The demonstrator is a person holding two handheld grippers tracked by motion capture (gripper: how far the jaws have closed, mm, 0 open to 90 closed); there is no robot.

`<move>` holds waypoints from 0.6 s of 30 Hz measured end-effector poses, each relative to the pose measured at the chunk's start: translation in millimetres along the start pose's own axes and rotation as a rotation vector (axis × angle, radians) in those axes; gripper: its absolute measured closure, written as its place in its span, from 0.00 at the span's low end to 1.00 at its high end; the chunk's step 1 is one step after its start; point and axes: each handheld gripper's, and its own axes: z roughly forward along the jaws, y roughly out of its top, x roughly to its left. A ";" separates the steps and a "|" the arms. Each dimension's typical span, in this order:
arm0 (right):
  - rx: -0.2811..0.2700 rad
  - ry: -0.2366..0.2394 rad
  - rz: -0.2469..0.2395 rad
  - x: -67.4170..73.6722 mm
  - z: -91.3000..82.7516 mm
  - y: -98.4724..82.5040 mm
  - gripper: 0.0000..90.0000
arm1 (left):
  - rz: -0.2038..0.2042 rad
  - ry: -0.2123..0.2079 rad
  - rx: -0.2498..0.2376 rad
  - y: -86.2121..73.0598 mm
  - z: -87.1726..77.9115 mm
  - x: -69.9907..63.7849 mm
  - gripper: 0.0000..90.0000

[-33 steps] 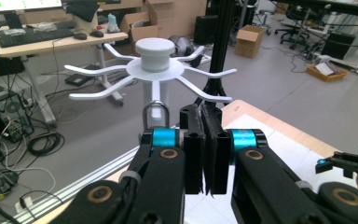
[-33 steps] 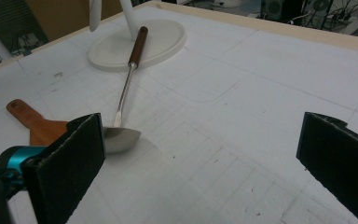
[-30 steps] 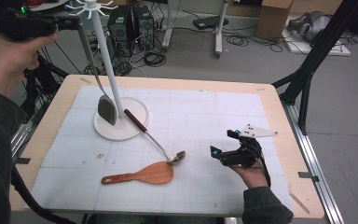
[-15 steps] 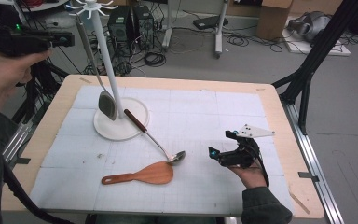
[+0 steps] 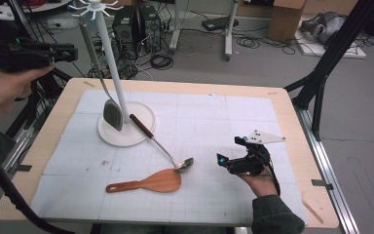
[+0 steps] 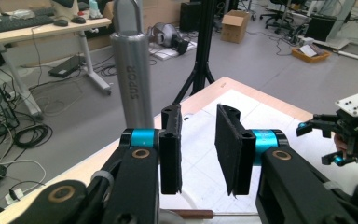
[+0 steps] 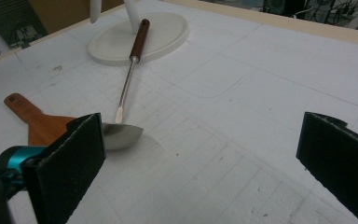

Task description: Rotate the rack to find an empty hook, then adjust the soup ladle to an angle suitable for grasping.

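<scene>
1. Left gripper (image 6: 198, 154): jaws narrowly parted, just been opening, nothing between; raised beside the hanging spatula (image 5: 112, 113) on the white rack (image 5: 108, 48).
2. Right gripper (image 5: 231, 158): jaws wide, empty, near the ladle (image 5: 161, 145).
3. Wooden spatula (image 5: 148, 183): flat on the table (image 5: 272, 100).

grey floor (image 5: 199, 53) with cables (image 5: 158, 61), desks (image 6: 42, 28), boxes (image 6: 235, 19)

High view: fixed above the near table (image 5: 272, 105) edge, facing forward and down. Left gripper view: rides raised, looking level past a hanging steel handle (image 6: 131, 74). Right gripper view: low, close over the mat. Shared: ladle (image 7: 123, 100), stand base (image 5: 143, 114).
</scene>
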 end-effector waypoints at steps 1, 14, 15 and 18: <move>0.000 -0.001 -0.001 0.0 0.2 0.0 0.01 | -0.002 -0.005 0.000 -1.4 0.3 -0.8 0.78; 0.008 -0.004 -0.003 0.2 0.8 -0.4 0.00 | 0.009 -0.029 0.027 -23.4 5.3 -5.1 0.71; 0.010 -0.003 0.002 0.6 1.0 -0.3 0.01 | 0.009 -0.028 0.028 -25.1 5.3 -5.6 0.71; 0.013 -0.002 0.000 0.8 2.2 -0.6 0.00 | 0.009 -0.028 0.031 -30.5 4.9 -7.2 0.70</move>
